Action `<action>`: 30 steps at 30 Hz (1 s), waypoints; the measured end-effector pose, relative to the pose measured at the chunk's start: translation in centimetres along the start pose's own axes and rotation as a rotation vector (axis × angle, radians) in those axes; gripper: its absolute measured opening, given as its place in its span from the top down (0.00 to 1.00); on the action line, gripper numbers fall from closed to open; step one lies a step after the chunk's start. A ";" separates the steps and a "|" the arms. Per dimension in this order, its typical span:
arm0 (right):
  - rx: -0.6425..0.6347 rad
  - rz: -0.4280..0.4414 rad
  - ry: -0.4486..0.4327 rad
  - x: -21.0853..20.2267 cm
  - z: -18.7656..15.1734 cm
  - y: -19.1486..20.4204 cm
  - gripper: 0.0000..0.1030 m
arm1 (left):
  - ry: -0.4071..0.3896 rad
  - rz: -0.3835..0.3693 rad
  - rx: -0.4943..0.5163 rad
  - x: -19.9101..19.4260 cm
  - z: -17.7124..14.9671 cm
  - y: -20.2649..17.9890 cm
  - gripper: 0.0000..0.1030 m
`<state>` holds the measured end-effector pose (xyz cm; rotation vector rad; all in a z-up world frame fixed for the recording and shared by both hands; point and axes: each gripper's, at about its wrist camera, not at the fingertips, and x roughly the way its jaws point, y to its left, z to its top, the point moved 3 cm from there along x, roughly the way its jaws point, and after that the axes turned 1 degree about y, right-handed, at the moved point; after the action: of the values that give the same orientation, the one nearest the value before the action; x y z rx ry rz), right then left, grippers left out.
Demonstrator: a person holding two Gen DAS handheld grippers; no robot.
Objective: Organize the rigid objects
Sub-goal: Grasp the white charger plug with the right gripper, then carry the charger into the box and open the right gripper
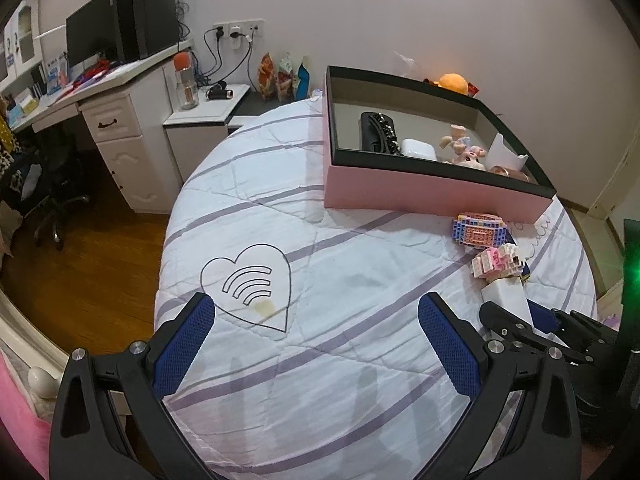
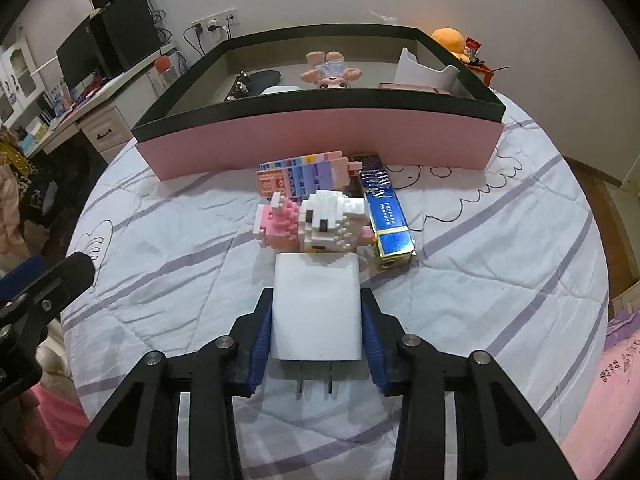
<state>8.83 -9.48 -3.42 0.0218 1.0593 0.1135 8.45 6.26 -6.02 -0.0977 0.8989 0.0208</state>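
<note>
On the quilted bed (image 2: pixel 500 264) | right gripper (image 2: pixel 318 312) is clamping the white plug-in charger (image 2: pixel 318 304) (prongs toward camera) | left gripper (image 1: pixel 316 340) is hanging open, empty | pink box (image 2: pixel 320 140) is already holding several items | two block figures (image 2: pixel 316 220) and a blue-gold case (image 2: pixel 390 220) are still waiting outside.

White quilt (image 2: pixel 160 272) across the frame's middle, crossed by pale lilac stripes, with a black-outlined heart at left. Pink-walled box (image 2: pixel 320 140) at upper centre, rimmed in black, grey-beige inside. Plain white charger (image 2: pixel 318 308) at lower centre, flanked by blue textured pads (image 2: pixel 260 344) on the black right claw (image 2: pixel 318 300). Just above, white-and-pink brick figure (image 2: pixel 320 224) with dark eyes; behind it, pastel blue, lilac and peach brick piece (image 2: pixel 296 176). To the right, glossy blue-and-gold packet (image 2: pixel 390 216). Orange plush (image 2: pixel 448 40) at upper right.
</note>
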 end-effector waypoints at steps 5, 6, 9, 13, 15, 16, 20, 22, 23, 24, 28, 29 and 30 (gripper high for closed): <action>-0.005 0.022 -0.011 -1.2 0.0 -0.3 0.60 | -0.008 0.002 0.011 -0.1 0.4 -0.7 0.00; -0.006 0.027 -0.016 -1.6 0.1 -0.4 0.60 | -0.011 0.002 0.012 -0.1 0.6 -0.8 0.00; -0.013 0.035 -0.040 -2.6 0.7 -0.4 0.60 | -0.029 0.002 0.012 -0.4 1.5 -1.3 0.00; -0.012 0.052 -0.078 -4.1 2.0 -0.7 0.60 | -0.058 0.002 0.011 -0.7 3.2 -1.9 0.00; -0.007 0.064 -0.097 -4.7 2.9 -1.0 0.60 | -0.076 0.003 0.008 -0.9 4.3 -2.2 0.00; -0.006 0.068 -0.107 -5.0 3.3 -1.3 0.60 | -0.087 0.004 0.004 -0.9 4.9 -2.2 0.00; -0.006 0.076 -0.149 -5.4 6.4 -2.0 0.60 | -0.121 0.009 -0.009 -0.7 7.1 -2.4 0.00; -0.015 0.076 -0.167 -5.2 8.1 -2.1 0.60 | -0.135 0.018 -0.016 -0.4 8.3 -2.4 0.00; -0.026 0.079 -0.177 -5.0 9.3 -1.9 0.60 | -0.140 0.022 -0.019 -0.2 8.7 -2.4 0.00; -0.036 0.082 -0.184 -4.7 10.2 -1.7 0.60 | -0.142 0.028 -0.022 0.2 9.3 -2.3 0.00; -0.074 0.104 -0.188 -2.6 13.7 -0.4 0.60 | -0.141 0.060 -0.034 1.7 10.7 -1.6 0.00; -0.080 0.113 -0.183 -1.9 14.4 0.0 0.60 | -0.138 0.065 -0.038 2.0 10.9 -1.4 0.00; -0.084 0.122 -0.177 -1.3 14.9 0.3 0.60 | -0.132 0.070 -0.044 2.5 11.1 -1.1 0.00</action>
<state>21.17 -8.77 4.99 0.0196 0.8750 0.2617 18.75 6.11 -1.02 -0.1045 0.7696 0.1111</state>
